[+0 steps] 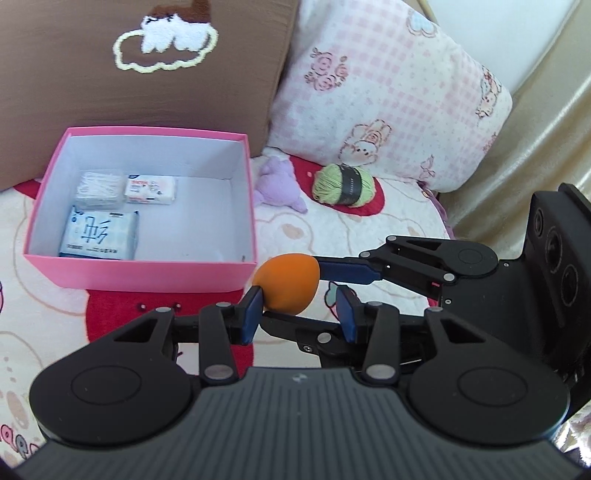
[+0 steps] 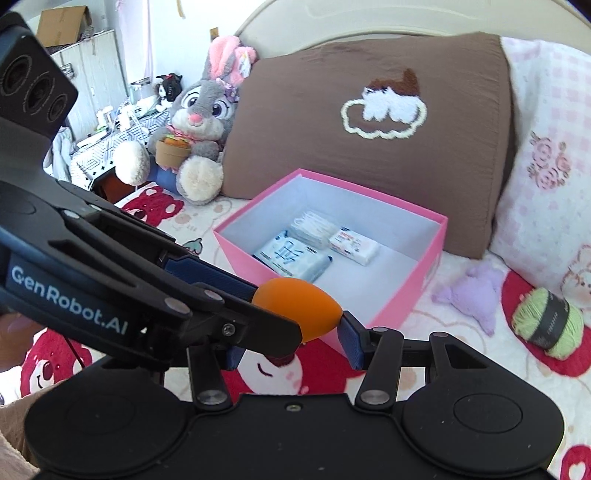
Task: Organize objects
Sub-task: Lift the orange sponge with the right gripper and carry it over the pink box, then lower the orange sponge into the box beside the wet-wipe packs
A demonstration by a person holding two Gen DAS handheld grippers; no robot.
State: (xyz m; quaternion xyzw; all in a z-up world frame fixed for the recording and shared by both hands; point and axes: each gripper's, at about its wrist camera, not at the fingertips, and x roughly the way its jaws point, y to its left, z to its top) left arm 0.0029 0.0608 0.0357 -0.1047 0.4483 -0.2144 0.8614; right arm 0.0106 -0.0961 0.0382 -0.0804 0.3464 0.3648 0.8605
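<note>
A bed with a white, red-patterned quilt holds a brown pillow and a pink checked pillow against a curved cream headboard in bright daylight.

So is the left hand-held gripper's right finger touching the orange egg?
Apart. The left wrist view shows bedcover between the orange egg and the right finger of the left hand-held gripper; only its left finger meets the egg.

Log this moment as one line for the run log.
item: orange sponge between both tools | left tool: grip unclear | right tool: grip unclear | pink box: beside sponge, three packets inside
</note>
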